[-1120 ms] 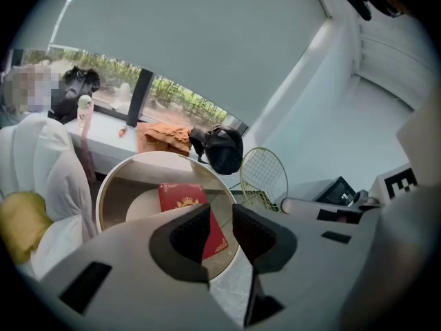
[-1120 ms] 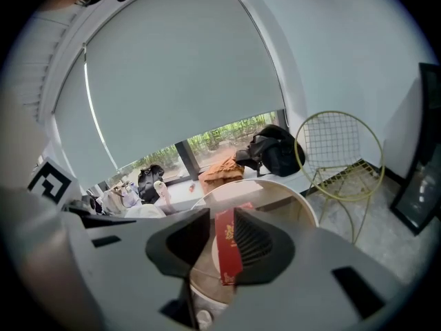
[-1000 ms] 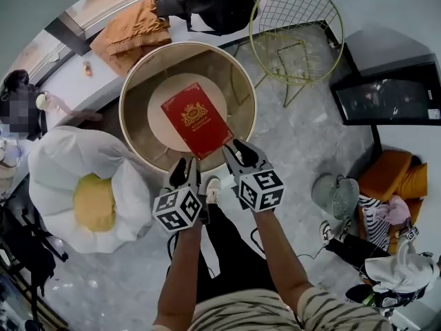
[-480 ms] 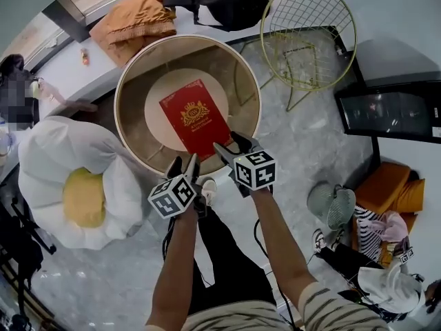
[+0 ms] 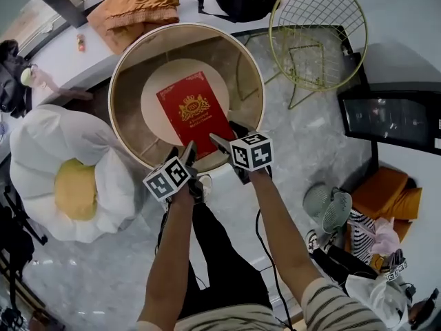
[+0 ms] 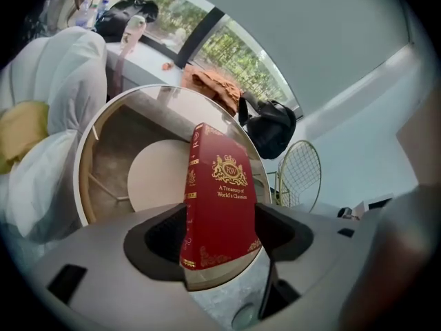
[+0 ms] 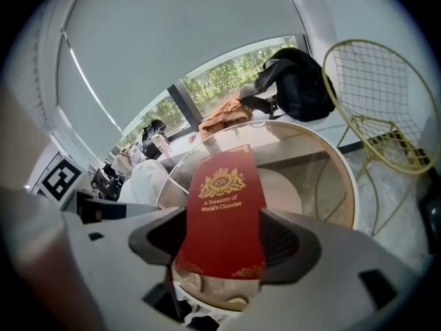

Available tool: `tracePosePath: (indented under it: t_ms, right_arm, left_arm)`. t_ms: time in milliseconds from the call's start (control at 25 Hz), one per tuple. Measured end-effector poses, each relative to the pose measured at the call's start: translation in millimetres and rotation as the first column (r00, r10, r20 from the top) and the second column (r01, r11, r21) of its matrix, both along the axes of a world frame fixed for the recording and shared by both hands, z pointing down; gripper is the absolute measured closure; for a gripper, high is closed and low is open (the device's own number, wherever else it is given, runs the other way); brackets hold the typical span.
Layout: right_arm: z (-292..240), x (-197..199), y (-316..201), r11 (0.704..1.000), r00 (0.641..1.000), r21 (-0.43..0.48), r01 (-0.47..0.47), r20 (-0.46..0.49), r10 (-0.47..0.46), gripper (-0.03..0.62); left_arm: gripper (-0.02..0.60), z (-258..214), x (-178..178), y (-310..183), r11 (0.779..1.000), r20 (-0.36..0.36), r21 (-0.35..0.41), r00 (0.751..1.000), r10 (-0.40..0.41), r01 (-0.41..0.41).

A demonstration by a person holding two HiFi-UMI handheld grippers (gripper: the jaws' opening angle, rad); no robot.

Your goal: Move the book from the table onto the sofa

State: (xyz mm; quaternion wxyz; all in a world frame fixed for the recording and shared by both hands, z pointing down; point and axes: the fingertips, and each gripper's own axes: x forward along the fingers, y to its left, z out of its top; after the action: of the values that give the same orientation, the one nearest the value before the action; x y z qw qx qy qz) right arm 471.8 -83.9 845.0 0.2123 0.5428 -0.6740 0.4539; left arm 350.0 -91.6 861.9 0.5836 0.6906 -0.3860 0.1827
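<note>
Holding our left hand-held gripper (image 5: 187, 153) and right hand-held gripper (image 5: 226, 134) at the near edge of the book (image 5: 192, 111), which lay flat on the worktop (image 5: 118, 74), we had both pairs of jaws just opened wide, with the book between them but unpressed. We judged both should slide deeper, level, before squeezing.

Red book (image 5: 193, 111) on round table (image 5: 238, 74), left gripper (image 5: 182, 154), right gripper (image 5: 227, 134) alongside
</note>
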Motion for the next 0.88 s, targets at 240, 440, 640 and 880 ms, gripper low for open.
tracePosePath:
  t_ms: [240,440,640,880]
  right_arm:
    - [30,5,-5,0.998,0.999,-0.052,0.038,0.001,-0.038,0.261]
    - [49,8,-11,0.997,0.998,-0.053,0.048,-0.031,-0.050,0.255]
    - [67,9,-10,0.994,0.999,-0.099,0.047,0.011,-0.047,0.250]
    - [84,11,-9,0.987,0.996,-0.139,0.085,0.026,-0.082,0.247]
  left_arm:
    - [0.275,27,7,4,0.999,0.028,-0.023,0.999,0.040,-0.039]
    - [0.270,44,10,7,0.998,0.053,-0.053,0.998,0.043,-0.040]
    - [0.270,55,18,9,0.997,0.064,-0.073,0.997,0.045,-0.040]
    - [0.264,68,22,9,0.994,0.087,-0.092,0.994,0.066,-0.058]
